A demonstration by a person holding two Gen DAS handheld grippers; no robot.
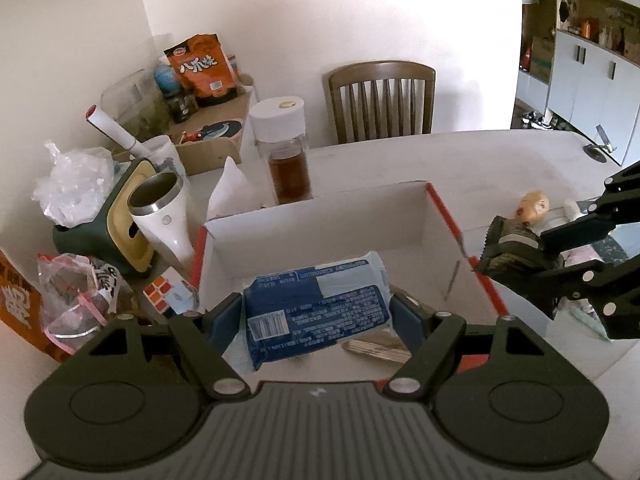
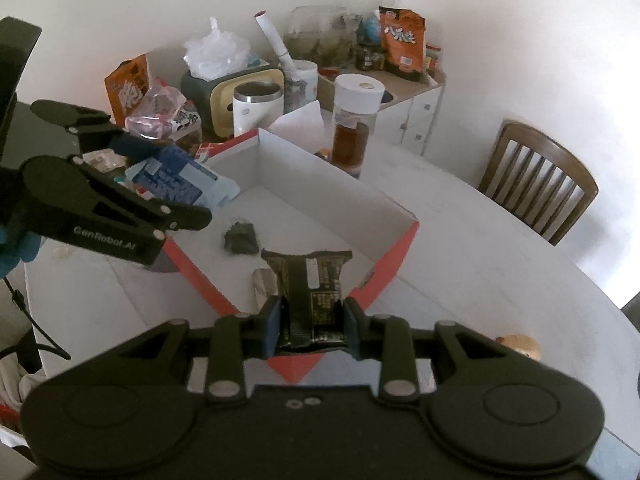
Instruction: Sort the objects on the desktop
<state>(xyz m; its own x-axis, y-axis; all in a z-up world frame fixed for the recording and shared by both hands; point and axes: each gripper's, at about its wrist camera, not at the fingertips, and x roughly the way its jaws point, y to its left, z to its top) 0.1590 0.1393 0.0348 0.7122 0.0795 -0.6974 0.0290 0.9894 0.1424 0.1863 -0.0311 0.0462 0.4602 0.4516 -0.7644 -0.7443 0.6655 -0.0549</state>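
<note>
Left gripper (image 1: 316, 312) grips blue packet (image 1: 320, 304) | right gripper (image 2: 310, 320) clamps dark packet (image 2: 310, 292) | both above white box (image 1: 320, 216) | risk: loose wrapper slips, landing outside.

Glossy blue plastic packet (image 1: 316, 312); matt white cardboard box (image 1: 320, 216); wooden chair (image 1: 382, 100); steel-rimmed cup (image 1: 160, 212); matt table (image 2: 480, 240).
</note>
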